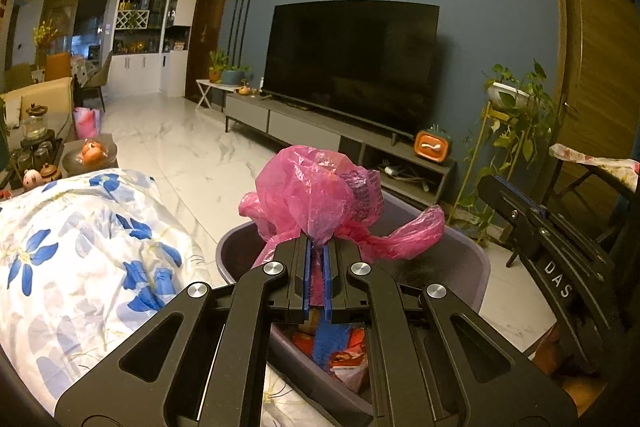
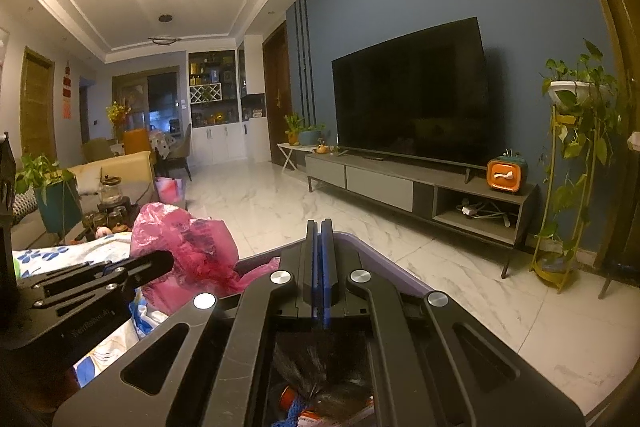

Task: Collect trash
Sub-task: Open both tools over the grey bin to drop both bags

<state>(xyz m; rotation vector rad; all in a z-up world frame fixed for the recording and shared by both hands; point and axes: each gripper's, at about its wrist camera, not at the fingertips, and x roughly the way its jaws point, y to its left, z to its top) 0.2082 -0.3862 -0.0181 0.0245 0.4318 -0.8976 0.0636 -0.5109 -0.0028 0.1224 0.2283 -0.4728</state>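
The left gripper (image 1: 318, 247) pinches the pink plastic bag (image 1: 316, 191), just above the purple trash bin (image 1: 472, 259). The right gripper (image 2: 320, 227) is clenched on nothing. Best to lift the bag slowly so it does not rip.

The bag (image 1: 316, 195) sits over the bin (image 1: 460, 251); wrappers (image 1: 344, 355) lie in the bin; the quilt (image 1: 80, 251) lies left of the bin; the TV (image 1: 352, 63) stands behind it.

Two wrist views, both facing my TV wall from low over the bin.

My left camera sits close behind the pink bag (image 1: 316, 195); my right looks across the purple bin (image 2: 384, 259) rim. Both share the television (image 1: 352, 63), console and plant stand.
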